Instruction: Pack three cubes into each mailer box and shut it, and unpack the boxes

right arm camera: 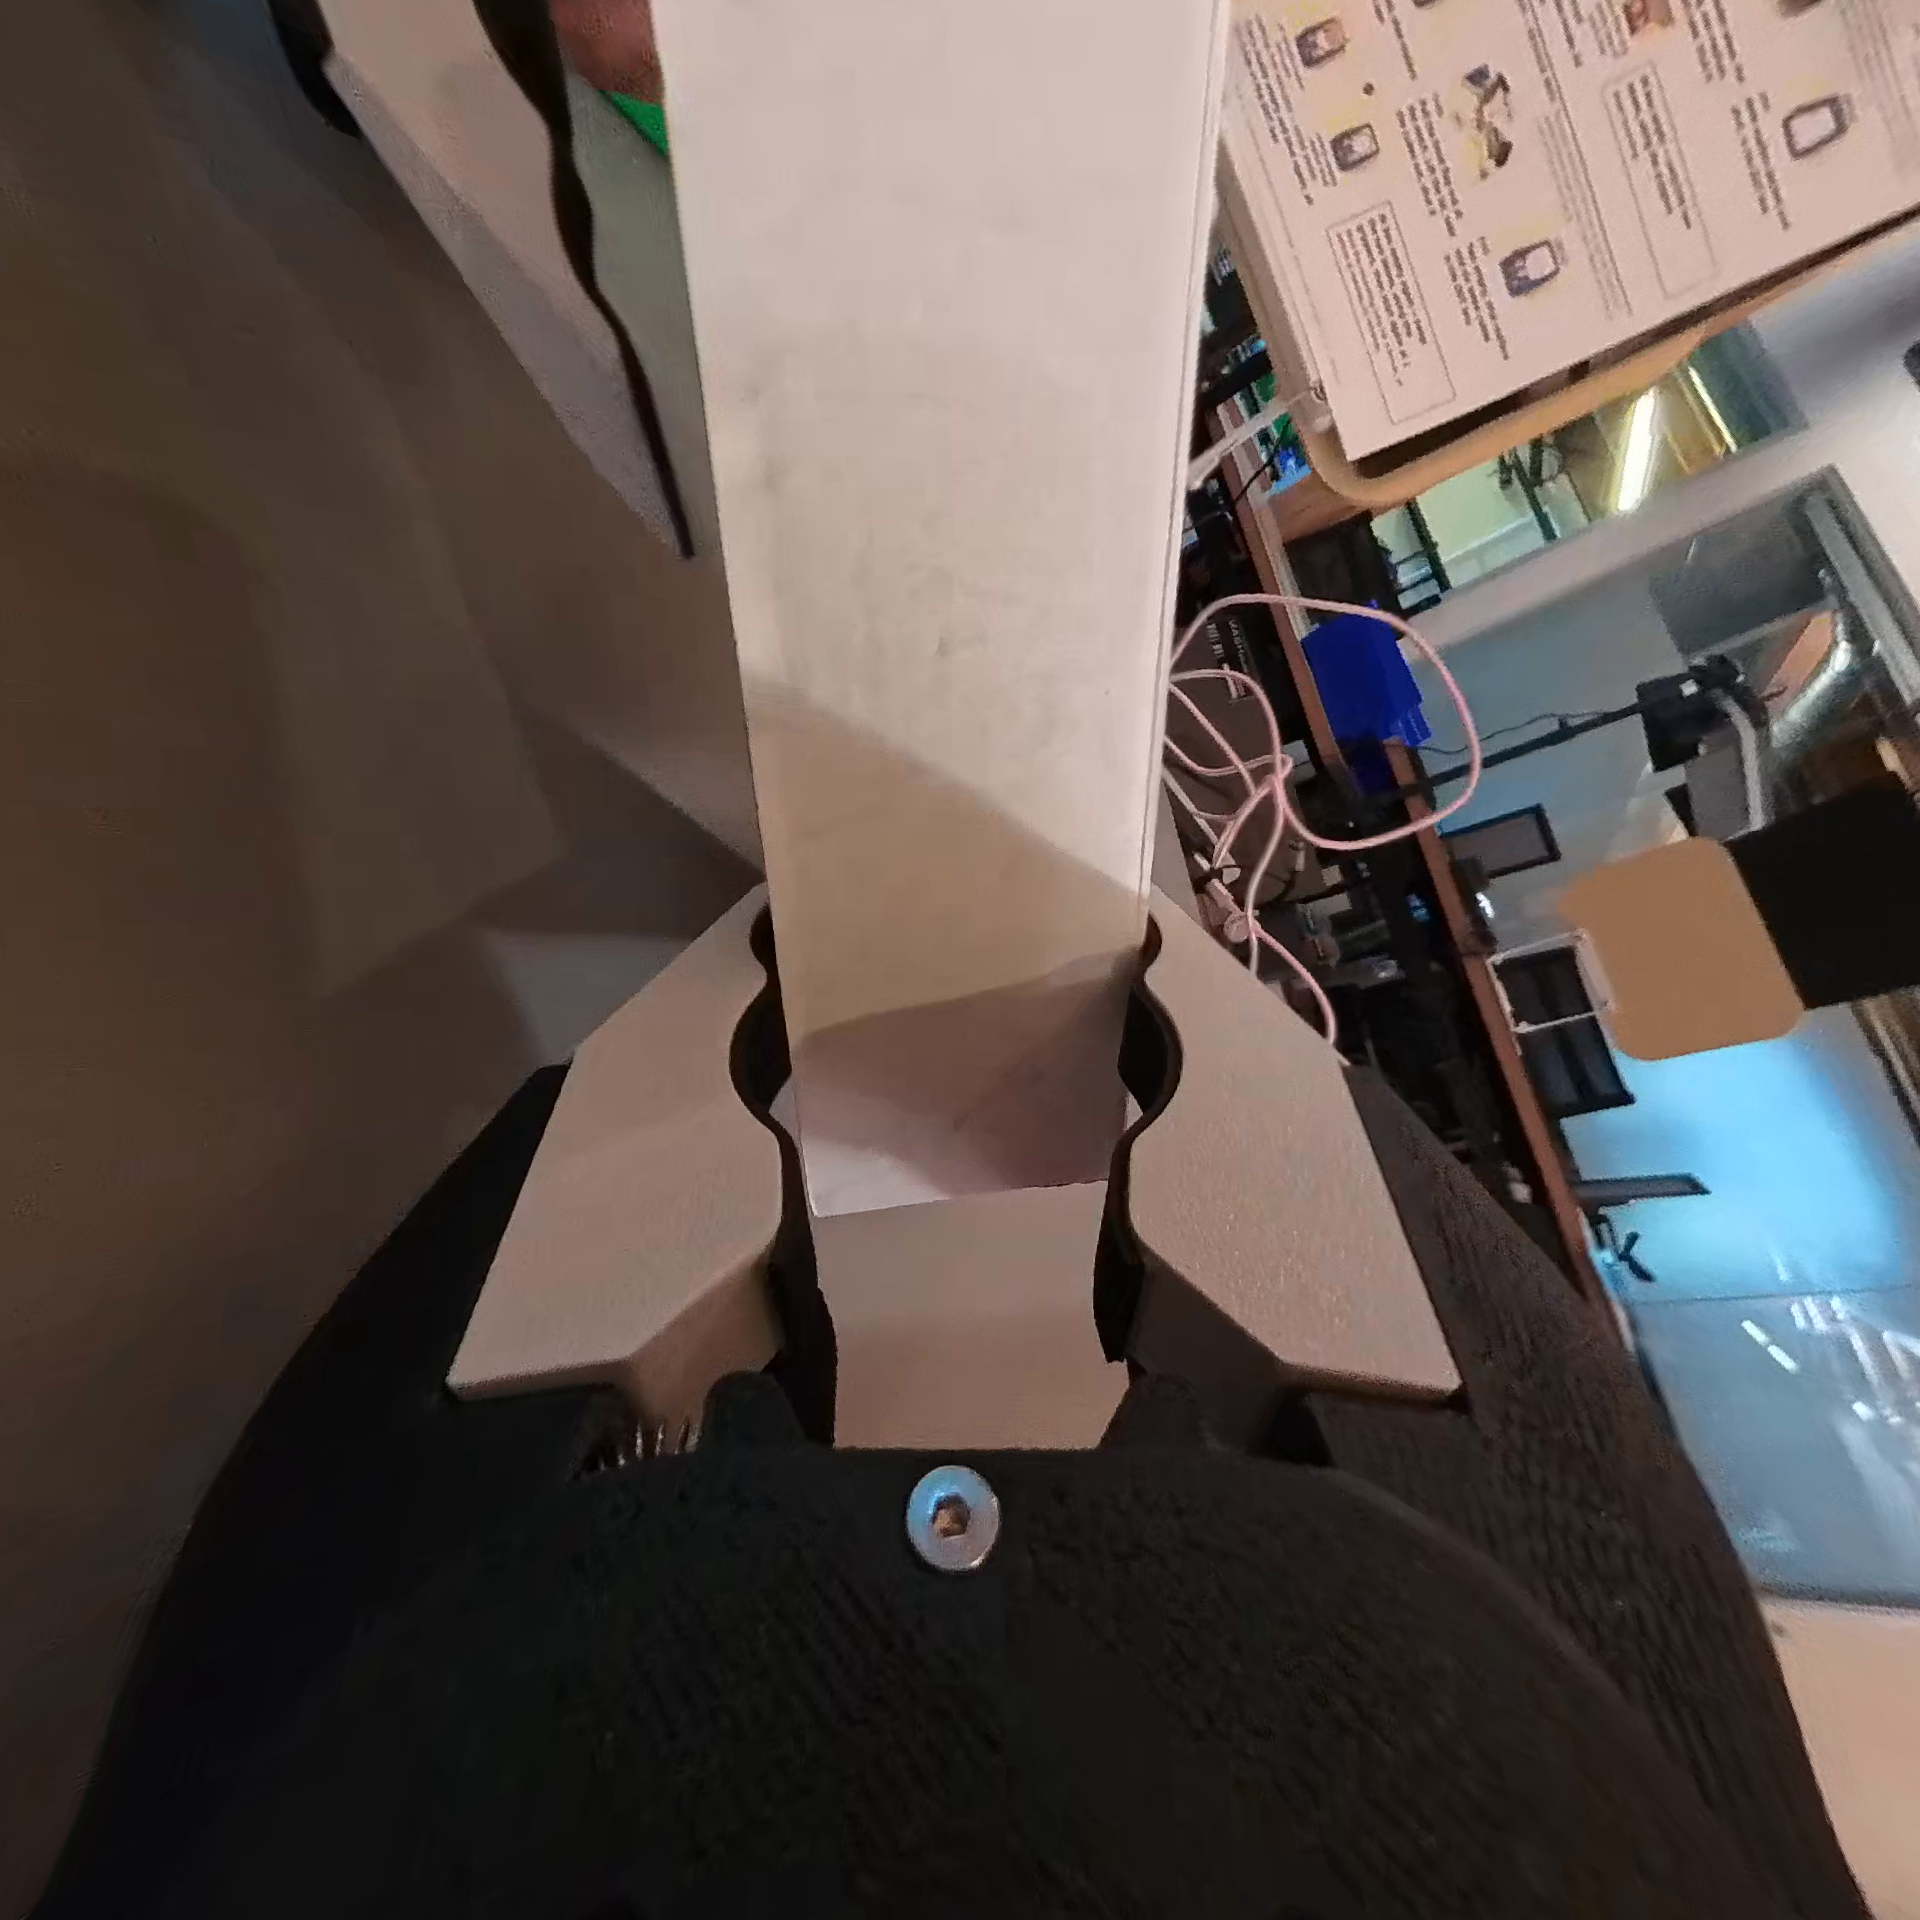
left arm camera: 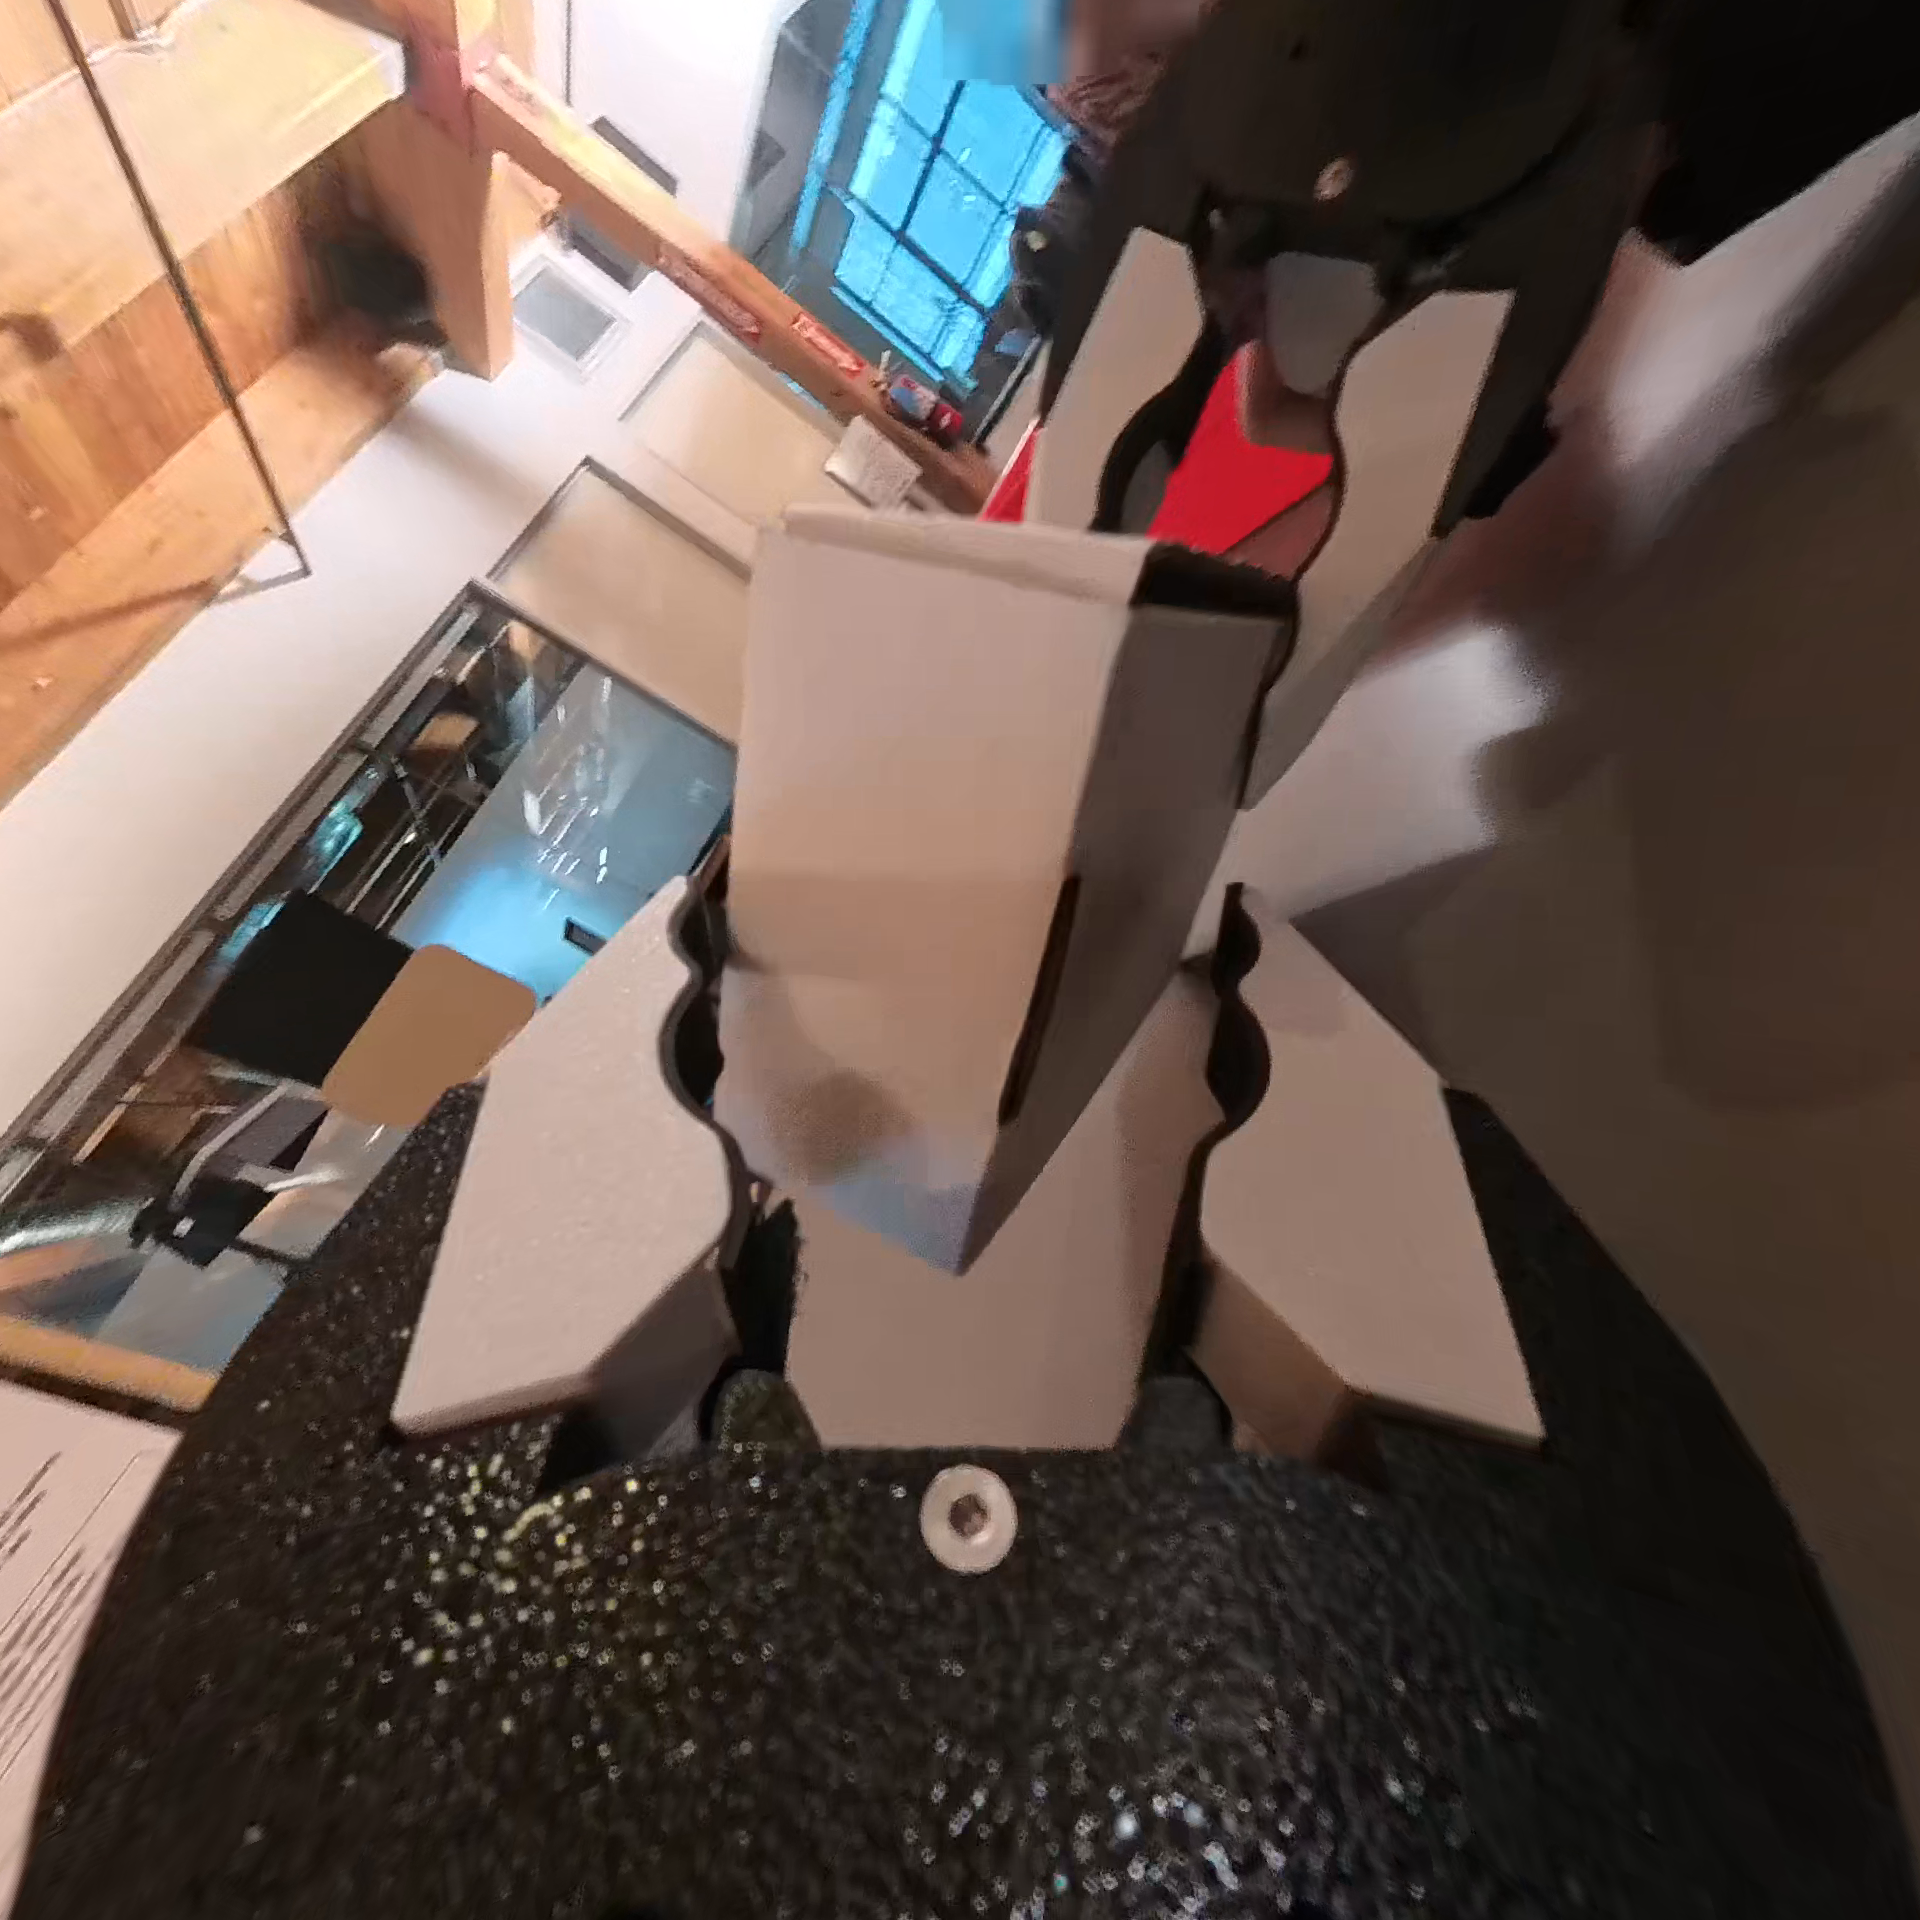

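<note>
Black, speckled housing of the left gripper (left arm camera: 966, 997) filled the bottom of its own view, with two pale fingers reaching forward from it. Between them stood a white box (left arm camera: 935, 810), a closed cardboard mailer held up in the air, one broad face and one narrow shaded side showing, with a dark slot along that side's edge. The left finger (left arm camera: 623, 1091) lay against the broad face. The right finger (left arm camera: 1340, 1091) stood off the narrow side, with a gap between pad and cardboard, so this gripper was spread around the box rather than pinching it. The picture was smeared with motion blur, mostly on the right.

At the box's far end the right gripper (left arm camera: 1257, 416) faced back, its pale fingers on either side of that end. Something red (left arm camera: 1247, 457) showed between those fingers; what it was could not be told.

From the right wrist view, the right gripper (right arm camera: 956, 1039) pinched the box (right arm camera: 956, 468) across its narrow width, both pads pressed to opposite faces, the near end seated deep between the fingers. The box ran straight away from the camera, plain white and faintly scuffed. Part of the left gripper's finger (right arm camera: 499, 208) showed at the upper left, beside the box's far end.

Both views were tilted, with the room slanting behind: a printed sheet (right arm camera: 1538, 187), loose pink-white cables (right arm camera: 1299, 779), a blue block (right arm camera: 1361, 686) and a blue-lit window (left arm camera: 925, 218).
</note>
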`<action>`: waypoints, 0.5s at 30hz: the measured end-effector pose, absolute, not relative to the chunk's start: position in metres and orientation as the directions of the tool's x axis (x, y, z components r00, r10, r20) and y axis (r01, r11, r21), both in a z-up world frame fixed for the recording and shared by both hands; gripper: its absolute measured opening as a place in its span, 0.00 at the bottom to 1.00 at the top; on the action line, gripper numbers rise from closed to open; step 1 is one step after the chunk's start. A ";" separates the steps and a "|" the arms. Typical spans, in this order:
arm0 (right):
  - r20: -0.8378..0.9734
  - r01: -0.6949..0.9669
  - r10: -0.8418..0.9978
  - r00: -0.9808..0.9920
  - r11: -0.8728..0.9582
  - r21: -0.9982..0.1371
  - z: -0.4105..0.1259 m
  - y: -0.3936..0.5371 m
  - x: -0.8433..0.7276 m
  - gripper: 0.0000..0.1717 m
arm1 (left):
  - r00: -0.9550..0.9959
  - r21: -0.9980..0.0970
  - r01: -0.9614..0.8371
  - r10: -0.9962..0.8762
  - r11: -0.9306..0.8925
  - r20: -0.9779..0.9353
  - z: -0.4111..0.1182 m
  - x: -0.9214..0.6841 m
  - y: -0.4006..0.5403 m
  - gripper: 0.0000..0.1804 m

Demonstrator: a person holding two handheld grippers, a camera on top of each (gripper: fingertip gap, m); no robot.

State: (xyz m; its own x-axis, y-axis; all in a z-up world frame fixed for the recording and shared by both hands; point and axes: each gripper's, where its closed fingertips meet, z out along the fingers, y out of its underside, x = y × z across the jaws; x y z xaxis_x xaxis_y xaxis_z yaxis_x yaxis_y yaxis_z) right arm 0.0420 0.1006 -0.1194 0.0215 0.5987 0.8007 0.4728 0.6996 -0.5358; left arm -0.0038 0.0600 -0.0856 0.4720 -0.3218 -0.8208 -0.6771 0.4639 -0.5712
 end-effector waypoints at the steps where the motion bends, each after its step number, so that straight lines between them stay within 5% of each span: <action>1: 0.813 0.473 0.582 0.010 0.714 -0.517 -0.120 0.099 0.042 0.37 | 0.462 -0.570 -0.672 -0.334 0.473 -0.821 -0.087 0.000 0.058 0.53; 5: 0.857 0.474 0.515 -0.024 0.760 -0.444 -0.122 0.096 0.043 0.37 | 0.447 -0.581 -0.663 -0.373 0.473 -0.813 -0.091 0.001 0.053 0.41; 11: 0.847 0.387 0.531 -0.029 0.787 -0.480 -0.111 0.074 0.040 0.45 | 0.462 -0.630 -0.700 -0.459 0.338 -0.759 -0.113 -0.011 0.062 0.39; 15: 0.875 0.335 0.481 -0.046 0.833 -0.440 -0.100 0.058 0.039 0.39 | 0.478 -0.652 -0.699 -0.487 0.293 -0.731 -0.118 -0.012 0.066 0.39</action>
State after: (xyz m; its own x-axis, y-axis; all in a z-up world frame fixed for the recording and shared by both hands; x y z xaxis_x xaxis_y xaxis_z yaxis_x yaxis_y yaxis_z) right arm 0.0392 0.0583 -0.0997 -0.0459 0.4811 0.8754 0.3354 0.8329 -0.4402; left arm -0.0119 0.0656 -0.1184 0.4780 -0.4870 -0.7310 -0.6990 0.2930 -0.6523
